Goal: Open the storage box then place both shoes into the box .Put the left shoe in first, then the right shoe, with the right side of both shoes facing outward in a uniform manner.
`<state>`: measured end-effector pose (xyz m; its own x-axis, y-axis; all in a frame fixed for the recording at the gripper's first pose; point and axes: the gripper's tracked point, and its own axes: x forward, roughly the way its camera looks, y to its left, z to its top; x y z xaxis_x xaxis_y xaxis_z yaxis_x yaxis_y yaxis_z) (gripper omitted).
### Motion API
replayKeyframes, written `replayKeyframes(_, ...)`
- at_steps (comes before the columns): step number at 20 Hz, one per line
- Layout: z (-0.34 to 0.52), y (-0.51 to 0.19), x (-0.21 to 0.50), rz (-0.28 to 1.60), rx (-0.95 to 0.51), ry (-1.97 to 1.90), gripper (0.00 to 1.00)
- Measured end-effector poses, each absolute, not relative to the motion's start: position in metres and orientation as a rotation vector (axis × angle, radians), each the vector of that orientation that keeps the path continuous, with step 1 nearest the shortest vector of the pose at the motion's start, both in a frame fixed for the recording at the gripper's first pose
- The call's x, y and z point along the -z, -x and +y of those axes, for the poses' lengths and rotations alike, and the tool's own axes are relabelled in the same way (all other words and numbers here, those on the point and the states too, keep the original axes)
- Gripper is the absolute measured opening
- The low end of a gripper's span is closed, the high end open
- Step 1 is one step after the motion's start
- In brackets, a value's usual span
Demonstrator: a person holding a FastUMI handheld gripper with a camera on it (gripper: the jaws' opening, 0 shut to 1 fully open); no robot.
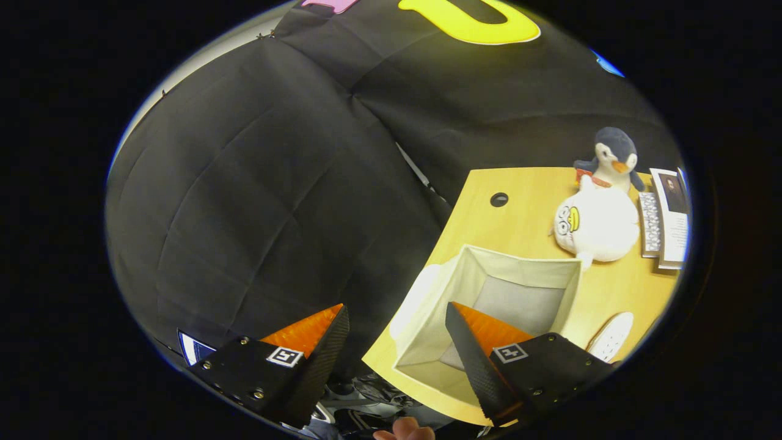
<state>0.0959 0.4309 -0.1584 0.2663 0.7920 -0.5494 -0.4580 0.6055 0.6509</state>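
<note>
The gripper (397, 330) has its two fingers spread wide apart, and nothing is between them. Just ahead of the right finger sits the storage box (489, 269), open at the top, on a wooden table (525, 214). A white shoe (611, 336) lies just beside the box, past the right finger. Farther off on the table stand a round white plush toy (599, 226) and a penguin toy (614, 156).
</note>
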Motion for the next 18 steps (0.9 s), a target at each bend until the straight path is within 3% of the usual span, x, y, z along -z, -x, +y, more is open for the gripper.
replayKeyframes(18,0.231,-0.097,0.257,1.074,-0.596,-0.308,0.97)
